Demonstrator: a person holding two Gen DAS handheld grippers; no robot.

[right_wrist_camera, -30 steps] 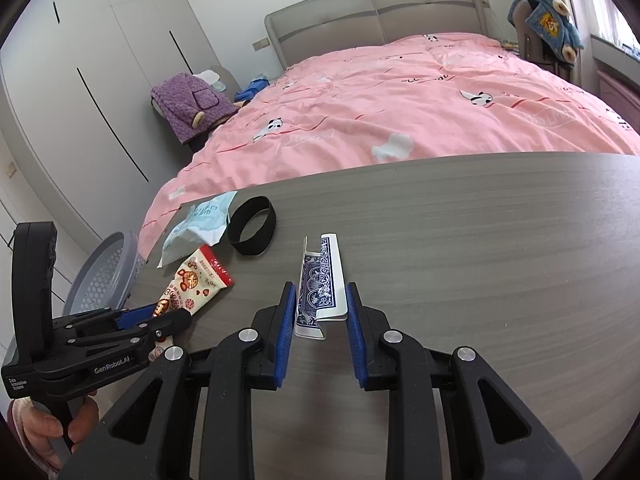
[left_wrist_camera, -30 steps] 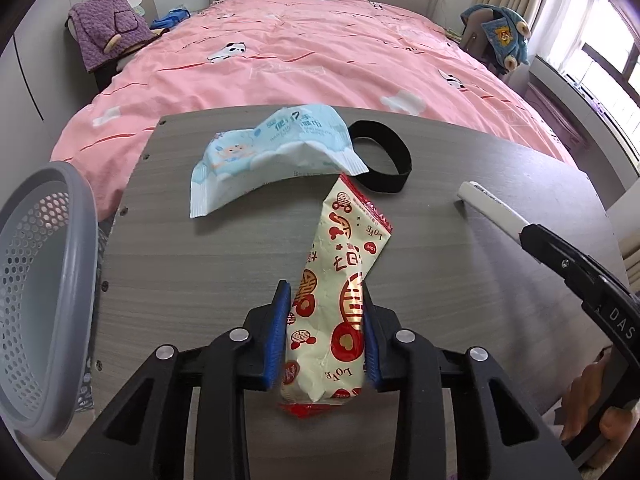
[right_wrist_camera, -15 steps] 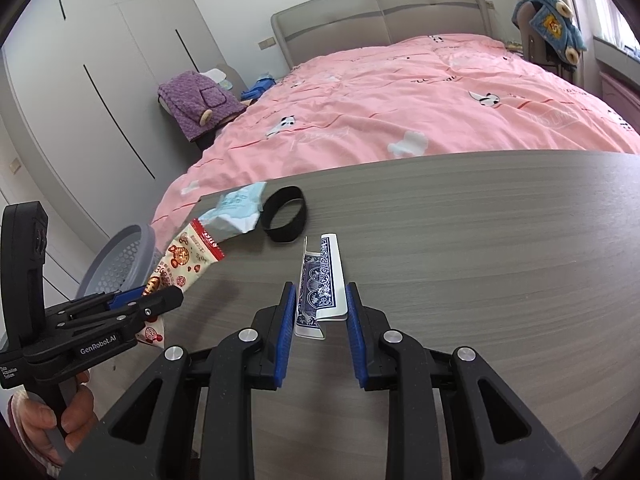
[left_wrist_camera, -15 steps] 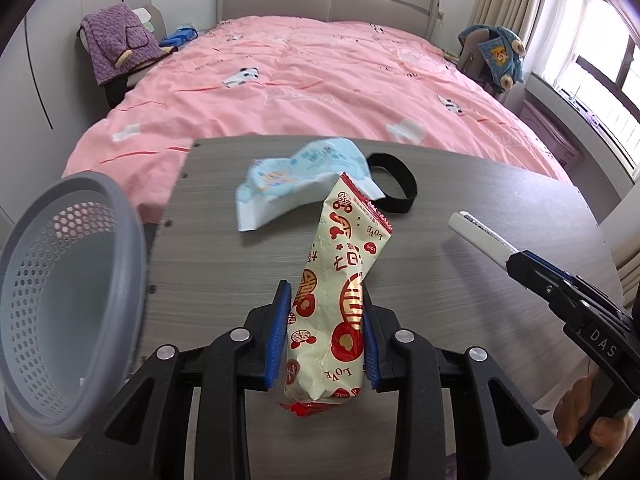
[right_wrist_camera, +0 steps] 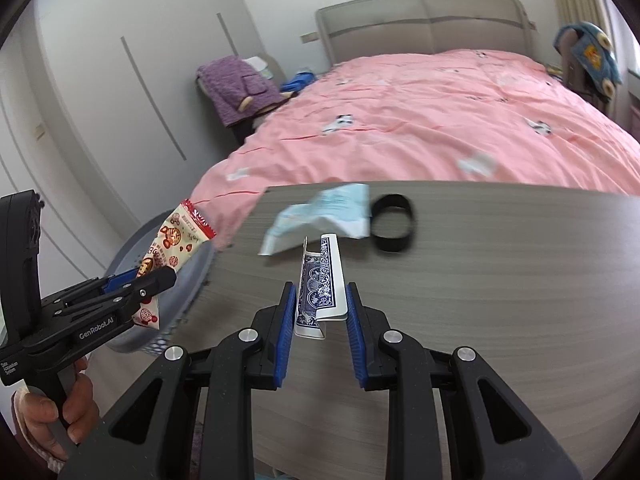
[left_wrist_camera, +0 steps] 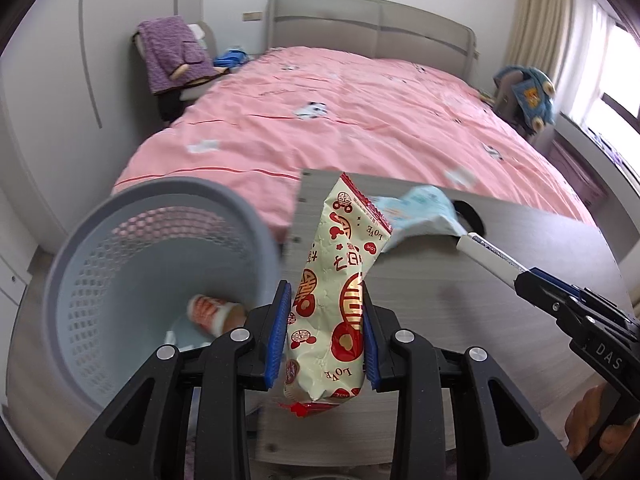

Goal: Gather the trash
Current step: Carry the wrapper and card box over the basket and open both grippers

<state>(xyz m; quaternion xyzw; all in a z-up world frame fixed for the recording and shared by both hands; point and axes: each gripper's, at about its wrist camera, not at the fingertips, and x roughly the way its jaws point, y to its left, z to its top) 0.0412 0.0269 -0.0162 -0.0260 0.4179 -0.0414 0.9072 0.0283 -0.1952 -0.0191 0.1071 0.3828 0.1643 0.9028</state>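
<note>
Left gripper: its blue-padded jaws are clamped on the lower half of one cream-and-red printed plastic snack wrapper, whose long axis runs straight ahead along the fingers and upward, top seal pointing away.
Right gripper: narrow jaws pinch one small white-edged card packet with a dark blue patterned back, its long axis also running forward along the fingers, lifted clear of the counter.
Key relation: the round grey perforated plastic basket stands just left of the counter's left edge, and its open mouth lies to the left of and below the wrapper; judged from both views, the left hand is the nearer one to it, and the wrapper is close to the rim but not yet clearly over the opening.
Inside basket: one orange-and-white wrapper-like piece lies at the bottom; anything more is hard to make out.
Grey wood-grain counter: one crumpled pale blue and white plastic pack lies near the counter's far left corner, with one black elastic band loop touching its right side.
Count: two pieces held, two things lying on the counter, one basket.
Beyond counter: a bed under a pink quilt.
</note>
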